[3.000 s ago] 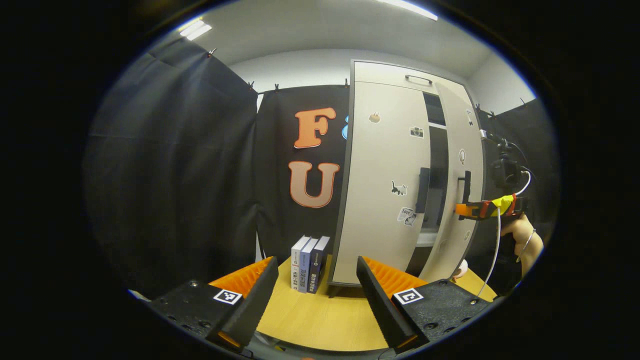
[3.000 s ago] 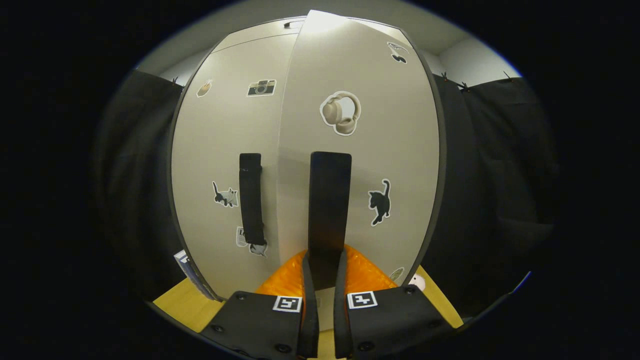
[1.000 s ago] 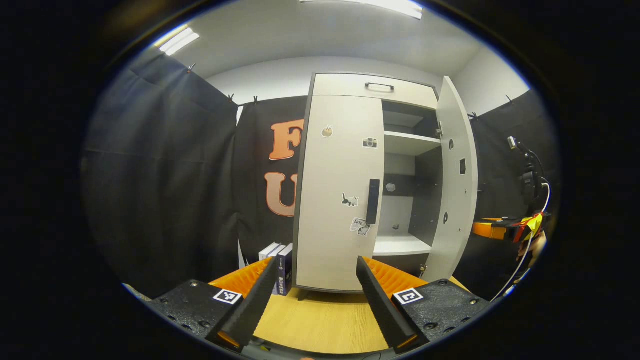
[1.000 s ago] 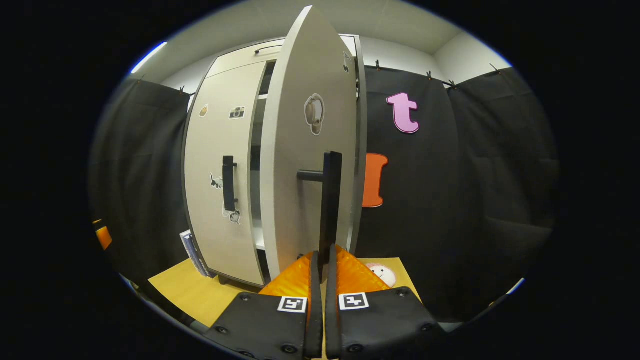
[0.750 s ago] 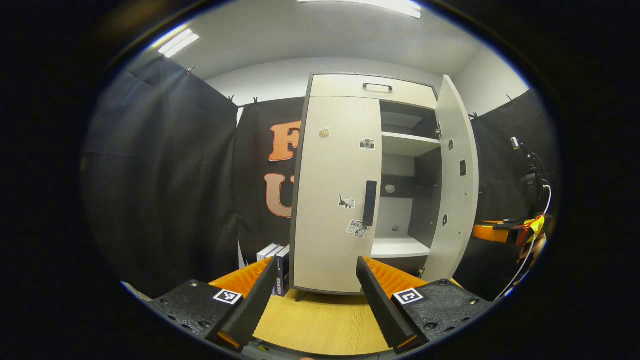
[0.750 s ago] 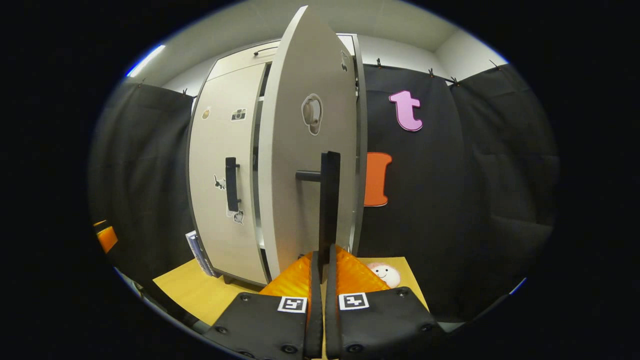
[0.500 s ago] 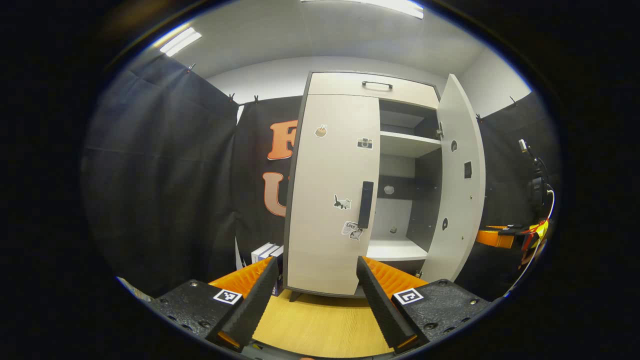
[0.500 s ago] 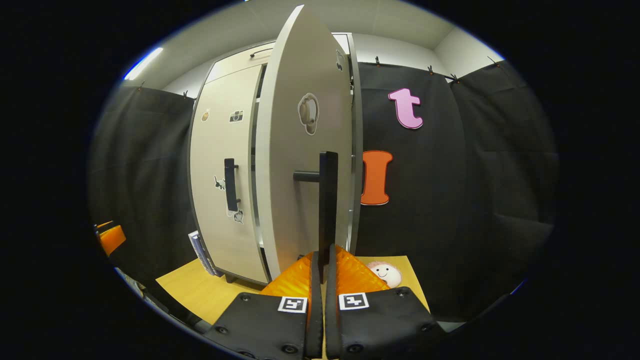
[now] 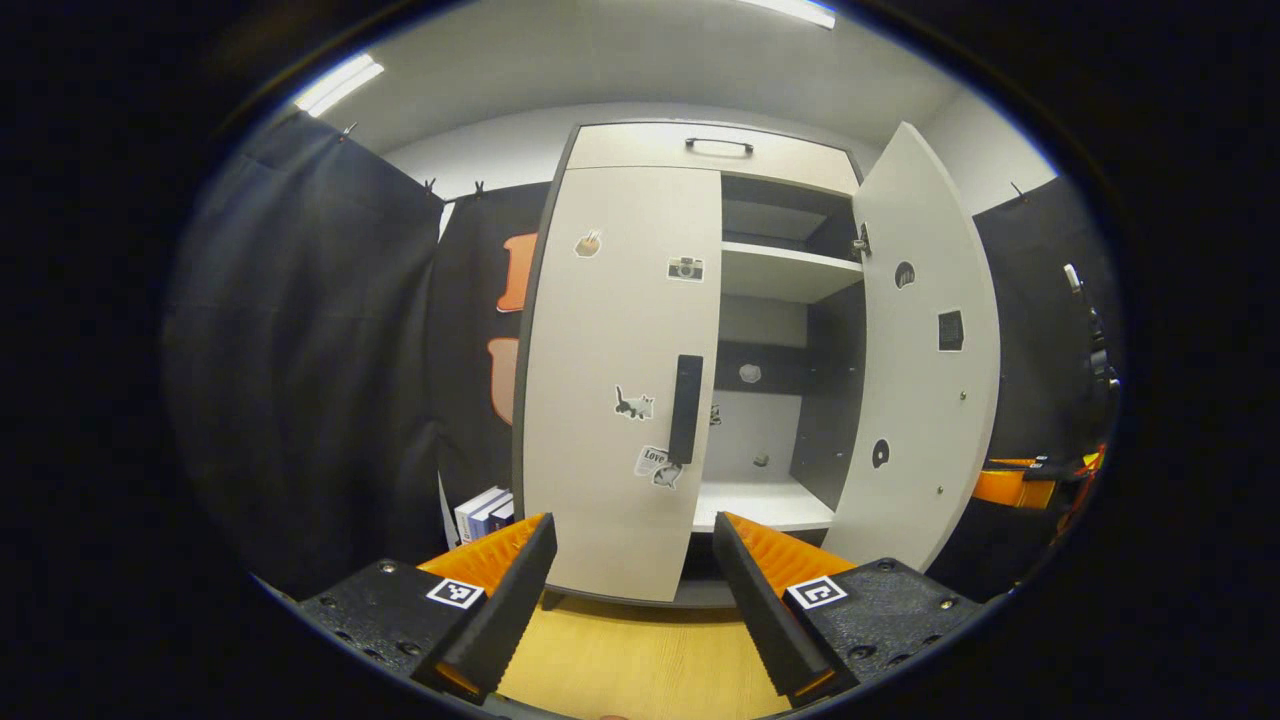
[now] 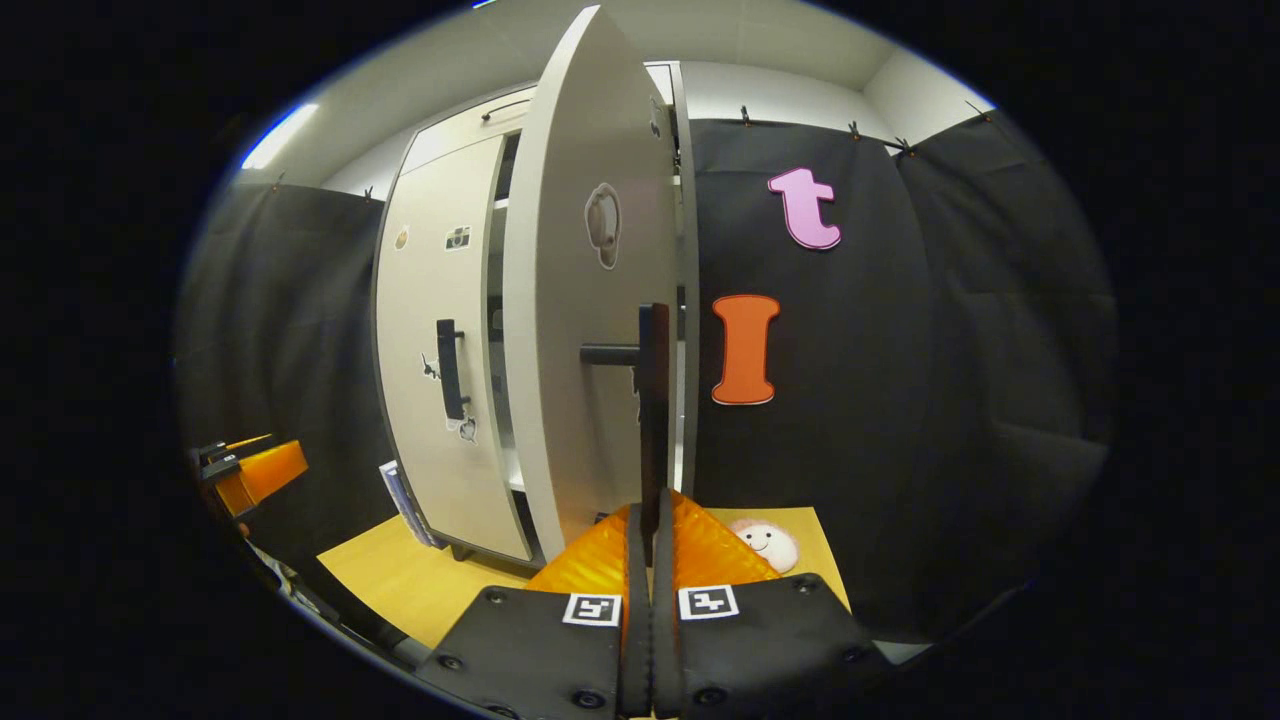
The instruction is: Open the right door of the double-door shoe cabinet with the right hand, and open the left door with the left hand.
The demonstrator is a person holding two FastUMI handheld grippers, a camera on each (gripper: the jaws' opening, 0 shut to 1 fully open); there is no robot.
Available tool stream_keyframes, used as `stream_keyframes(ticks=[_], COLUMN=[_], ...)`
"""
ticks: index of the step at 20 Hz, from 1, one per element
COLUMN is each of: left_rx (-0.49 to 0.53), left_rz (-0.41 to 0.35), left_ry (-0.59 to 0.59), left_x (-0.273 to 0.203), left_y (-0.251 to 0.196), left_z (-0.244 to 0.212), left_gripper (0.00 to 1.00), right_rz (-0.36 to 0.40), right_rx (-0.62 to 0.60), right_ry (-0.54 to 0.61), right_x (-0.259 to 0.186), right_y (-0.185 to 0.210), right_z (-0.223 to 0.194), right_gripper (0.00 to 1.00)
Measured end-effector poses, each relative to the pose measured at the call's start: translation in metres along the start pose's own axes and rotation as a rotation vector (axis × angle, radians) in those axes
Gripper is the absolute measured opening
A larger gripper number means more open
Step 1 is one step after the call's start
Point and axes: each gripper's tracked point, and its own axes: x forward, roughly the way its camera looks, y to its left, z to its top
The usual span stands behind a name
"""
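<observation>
Standing on a wooden bench (image 9: 640, 665), a pale double-door shoe cabinet (image 9: 640, 150) shows its right half exposed: a white upper shelf (image 9: 775, 275), a white lower shelf (image 9: 765, 505) and a dark back wall, with a few small items in the lower compartment too small to identify. Its right door (image 9: 925, 350) is swung wide, inner face toward the left gripper view, noticeably farther out than three seconds ago, when it was barely ajar. The left door (image 9: 620, 330) is shut, its dark vertical handle (image 9: 686, 405) untouched beside cat and camera stickers, and it sits closer and more central in the left gripper view than before. The left gripper (image 9: 625, 600) hovers low before that door with its fingers spread apart, holding nothing. In the right gripper view the right gripper (image 10: 645, 560) is clamped on the right door's handle (image 10: 652, 400), both fingers pressed together around the lower end of the dark bar, with the door (image 10: 590, 300) seen nearly edge-on. A drawer front with a handle (image 9: 718, 146) tops the cabinet. Some books (image 9: 482, 512) stand upright on the bench just left of the cabinet, and a small round plush face (image 10: 765, 543) lies on the bench near the open door.
</observation>
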Motion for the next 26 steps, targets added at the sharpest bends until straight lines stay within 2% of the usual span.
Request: stream_keyframes(ticks=[5,8,15,16,17,18,19,20,21,22,23,26], left_rx=[0.021,0.021,0.041,0.040,0.037,0.031,0.021,0.011,0.005,0.007,0.010,0.017], left_rz=[-0.020,-0.024,0.001,0.006,0.010,0.011,0.007,-0.001,-0.006,-0.006,-0.007,-0.008], left_ry=[-0.006,-0.006,-0.032,-0.036,-0.038,-0.038,-0.036,-0.033,-0.027,-0.024,-0.020,0.010], left_x=[0.027,0.047,0.101,0.109,0.119,0.129,0.137,0.146,0.154,0.162,0.171,0.199], left_y=[-0.023,-0.033,-0.037,-0.038,-0.039,-0.039,-0.040,-0.042,-0.043,-0.042,-0.042,-0.038], left_z=[0.003,0.003,0.013,0.014,0.015,0.015,0.015,0.015,0.014,0.012,0.010,0.001], left_gripper=[0.95,0.95,0.95,0.92,0.95,0.95,0.95,0.92,0.95,0.95,0.95,0.95], right_rz=[-0.057,-0.041,-0.072,-0.074,-0.084,-0.094,-0.101,-0.112,-0.118,-0.125,-0.129,-0.170], right_rx=[0.017,0.046,0.102,0.114,0.118,0.116,0.114,0.112,0.111,0.111,0.112,0.099], right_ry=[-0.002,-0.005,-0.015,-0.015,-0.013,-0.011,-0.014,-0.019,-0.025,-0.031,-0.037,-0.048], right_x=[0.001,0.001,-0.003,-0.002,-0.002,-0.001,-0.002,-0.002,-0.008,-0.004,-0.004,-0.006], right_y=[-0.019,-0.015,-0.017,-0.017,-0.017,-0.019,-0.020,-0.024,-0.025,-0.027,-0.027,-0.038], right_z=[0.001,0.001,0.001,0.000,-0.001,0.000,0.001,0.001,0.002,0.003,0.005,0.006], right_gripper=[0.08,0.08,0.08,0.10,0.10,0.15,0.31,0.32,0.33,0.46,0.48,0.67])
